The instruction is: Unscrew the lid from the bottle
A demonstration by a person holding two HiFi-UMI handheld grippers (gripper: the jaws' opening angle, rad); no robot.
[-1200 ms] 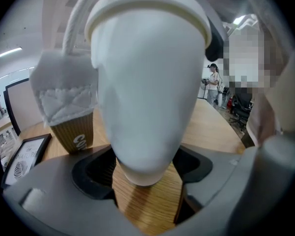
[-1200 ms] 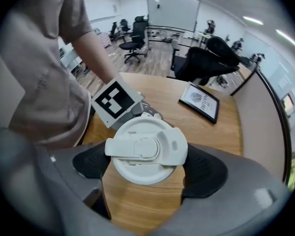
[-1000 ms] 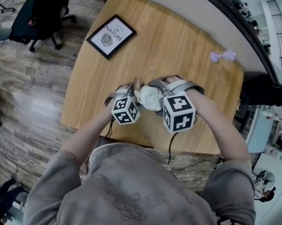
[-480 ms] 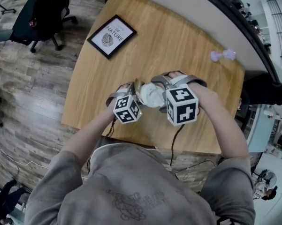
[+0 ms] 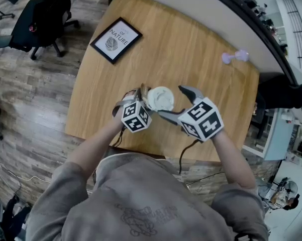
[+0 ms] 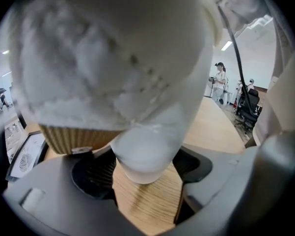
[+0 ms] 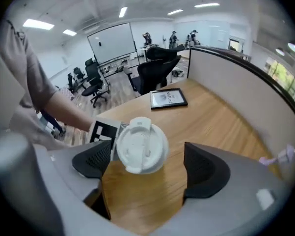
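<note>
Left gripper [image 6: 143,167]: jaws clamped on the lower body of the translucent bottle [image 6: 142,144], which is held tilted over the near part of the wooden table [image 5: 191,44]. Right gripper [image 5: 173,101]: jaws wide apart, nothing gripped, just right of the bottle. White lid [image 5: 161,98]: seated on the bottle, clear of the right jaws. Framed print [image 5: 116,39]: flat, far left. Small lilac object [image 5: 234,57]: far right edge.
</note>
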